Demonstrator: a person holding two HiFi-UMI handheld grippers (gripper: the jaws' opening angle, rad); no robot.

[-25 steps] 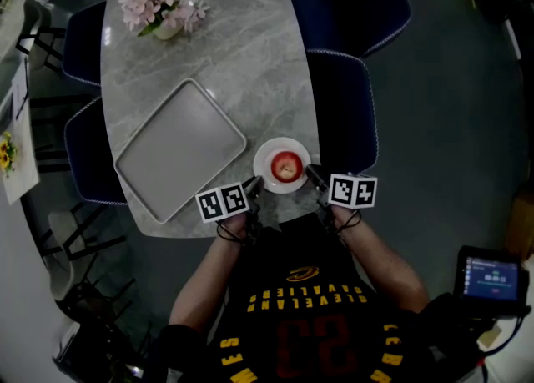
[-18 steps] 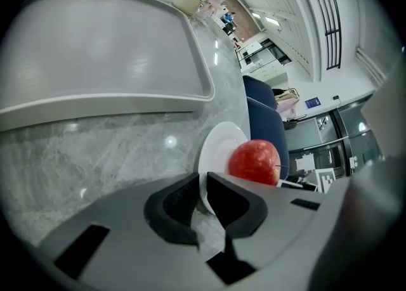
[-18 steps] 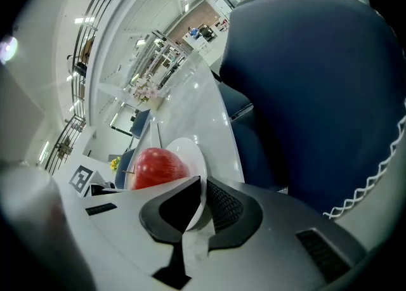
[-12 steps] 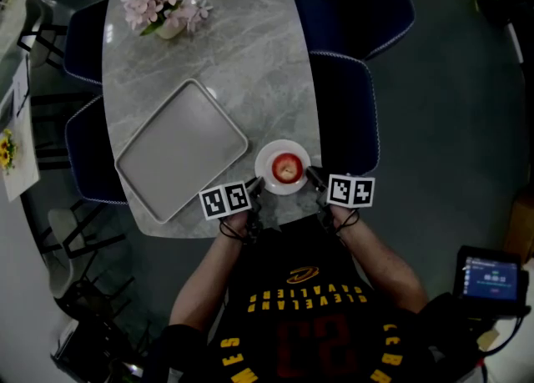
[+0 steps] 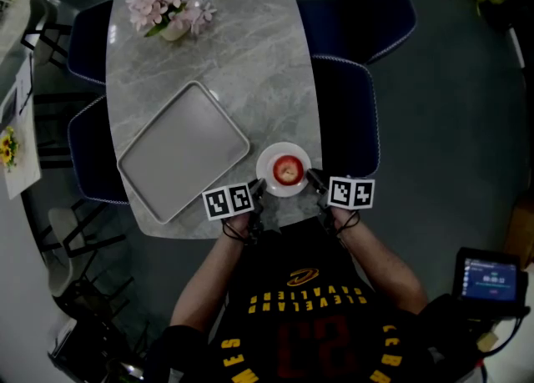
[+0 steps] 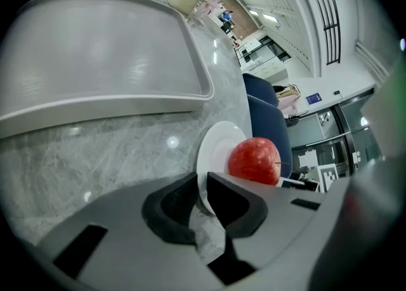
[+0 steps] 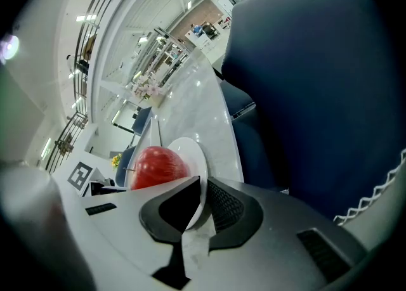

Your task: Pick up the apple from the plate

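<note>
A red apple (image 5: 287, 170) lies on a small white plate (image 5: 265, 158) at the near edge of the grey marble table (image 5: 242, 64). My left gripper (image 5: 257, 189) is shut on the plate's left rim, and my right gripper (image 5: 314, 178) is shut on its right rim. In the left gripper view the jaws (image 6: 202, 185) pinch the plate (image 6: 216, 147) edge, with the apple (image 6: 254, 160) just beyond. The right gripper view shows its jaws (image 7: 202, 194) clamping the plate (image 7: 190, 153) rim, the apple (image 7: 158, 166) to the left.
A large grey tray (image 5: 183, 149) lies left of the plate. A vase of pink flowers (image 5: 169, 6) stands at the table's far end. Dark blue chairs (image 5: 346, 123) line both sides of the table. A small screen device (image 5: 491, 277) sits at lower right.
Only the head view has drifted a little; both grippers stay shut on the plate's rim and the apple has not moved on the plate.
</note>
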